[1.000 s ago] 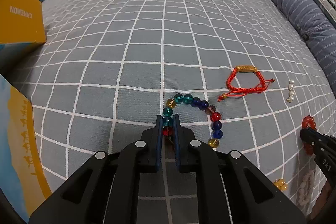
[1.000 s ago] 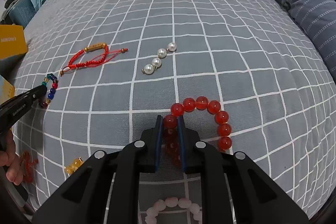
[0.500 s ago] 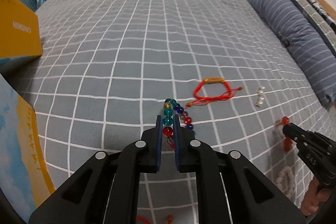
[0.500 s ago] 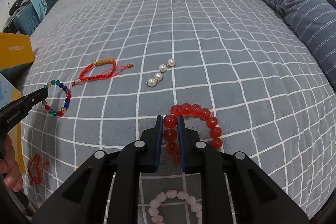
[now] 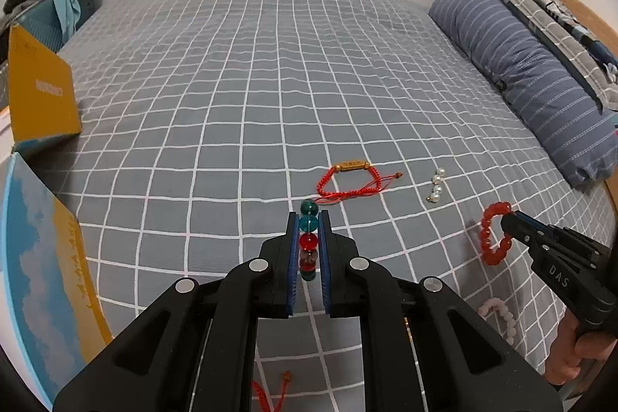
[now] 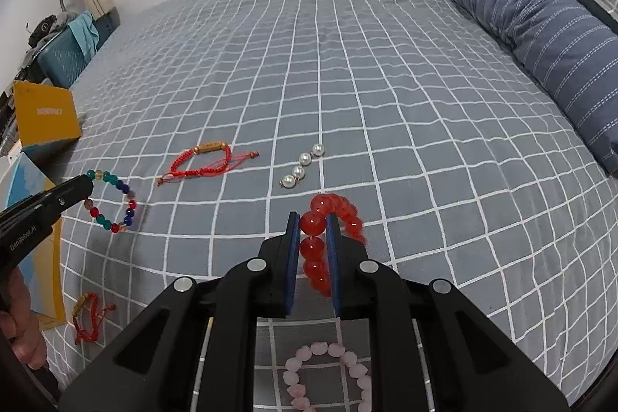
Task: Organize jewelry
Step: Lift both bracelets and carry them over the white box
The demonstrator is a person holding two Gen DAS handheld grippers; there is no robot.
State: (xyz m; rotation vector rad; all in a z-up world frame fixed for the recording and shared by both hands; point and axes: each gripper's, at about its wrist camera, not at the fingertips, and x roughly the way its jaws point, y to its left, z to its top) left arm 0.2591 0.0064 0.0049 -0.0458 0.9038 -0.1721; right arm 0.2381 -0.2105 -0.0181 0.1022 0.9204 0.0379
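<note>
My left gripper (image 5: 308, 223) is shut on a multicolour bead bracelet (image 5: 309, 242) and holds it above the bed; from the right wrist view the bracelet (image 6: 112, 201) hangs from that gripper (image 6: 83, 189). My right gripper (image 6: 313, 223) is shut on a red bead bracelet (image 6: 322, 242), lifted off the bed; it also shows in the left wrist view (image 5: 492, 238). On the grey checked bedspread (image 5: 239, 95) lie a red cord bracelet with a gold bar (image 5: 353, 178) and a string of pearls (image 5: 436, 184).
A pink bead bracelet (image 6: 328, 373) lies under my right gripper. Another red cord bracelet (image 6: 87, 321) lies at the front left. An open blue-and-yellow box (image 5: 42, 257) and its yellow lid (image 5: 38, 91) stand at the left. A striped pillow (image 5: 529, 80) lies at the right.
Both grippers have lifted their bracelets off the bedspread and risen; the bracelets now hang from the jaws instead of lying flat.
</note>
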